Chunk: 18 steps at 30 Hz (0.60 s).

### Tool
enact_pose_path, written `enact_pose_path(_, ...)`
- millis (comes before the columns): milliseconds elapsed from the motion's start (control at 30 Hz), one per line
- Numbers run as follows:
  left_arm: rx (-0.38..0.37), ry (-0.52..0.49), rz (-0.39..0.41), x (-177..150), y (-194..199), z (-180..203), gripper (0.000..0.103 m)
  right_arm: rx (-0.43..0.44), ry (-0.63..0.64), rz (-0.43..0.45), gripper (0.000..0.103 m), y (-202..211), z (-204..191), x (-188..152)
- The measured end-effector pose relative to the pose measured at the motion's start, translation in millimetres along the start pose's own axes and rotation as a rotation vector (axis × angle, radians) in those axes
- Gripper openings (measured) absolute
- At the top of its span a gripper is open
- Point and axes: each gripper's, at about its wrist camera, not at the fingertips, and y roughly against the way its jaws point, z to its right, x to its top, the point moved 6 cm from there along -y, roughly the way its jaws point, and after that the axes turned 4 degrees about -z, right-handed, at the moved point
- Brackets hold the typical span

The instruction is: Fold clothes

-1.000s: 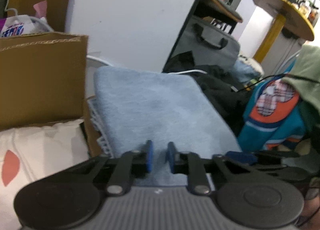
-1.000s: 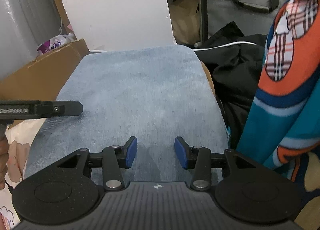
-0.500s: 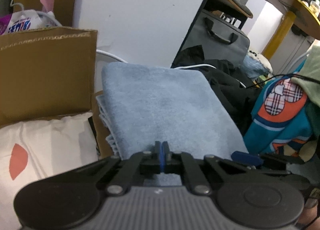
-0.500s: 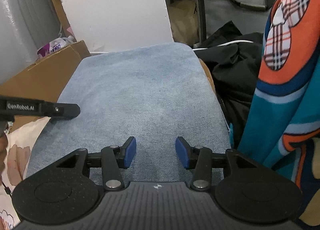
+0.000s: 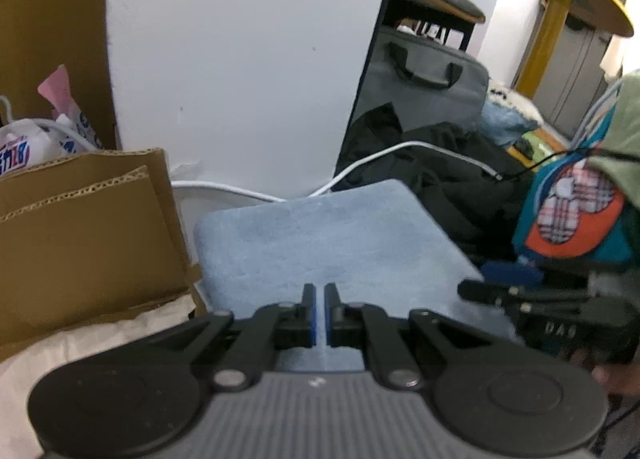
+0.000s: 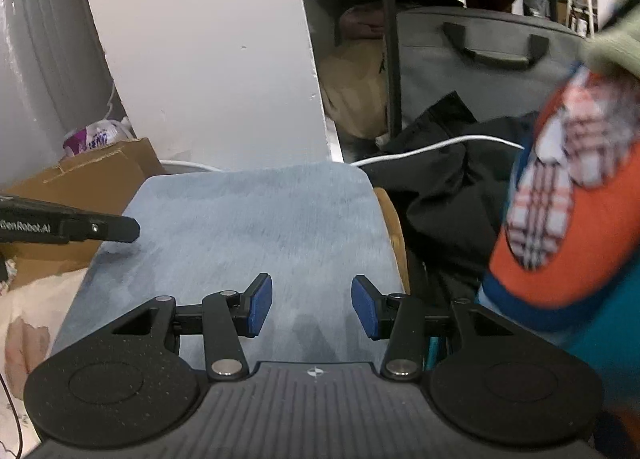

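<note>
Behind cardboard box (image 5: 80, 227), printed plastic bag (image 5: 20, 147) with pink paper.

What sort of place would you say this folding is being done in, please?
Probably a cluttered storage corner of a workroom or office: cardboard boxes, a grey carry bag under a desk, and loose black clothing piled beside the folded blue towel.

The folded blue towel (image 6: 256, 227) is soft, napped cloth. Beside it the box (image 5: 84, 243) is raw corrugated cardboard. The fingers (image 6: 260, 305) wear matt blue rubbery pads on grainy black plastic.
</note>
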Motion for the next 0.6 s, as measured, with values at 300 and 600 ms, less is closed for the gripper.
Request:
enact_pose_path(300,0.079,-0.016,-0.026,-24,-18,-12,0.004,0.001,0.121,-0.049,0.051,-45,-9,25)
enact_pose_path(600,0.07,0.007,0.008,-8,-17,-20,0.004,0.005,0.248,-0.073,0.051,-70,-27,46)
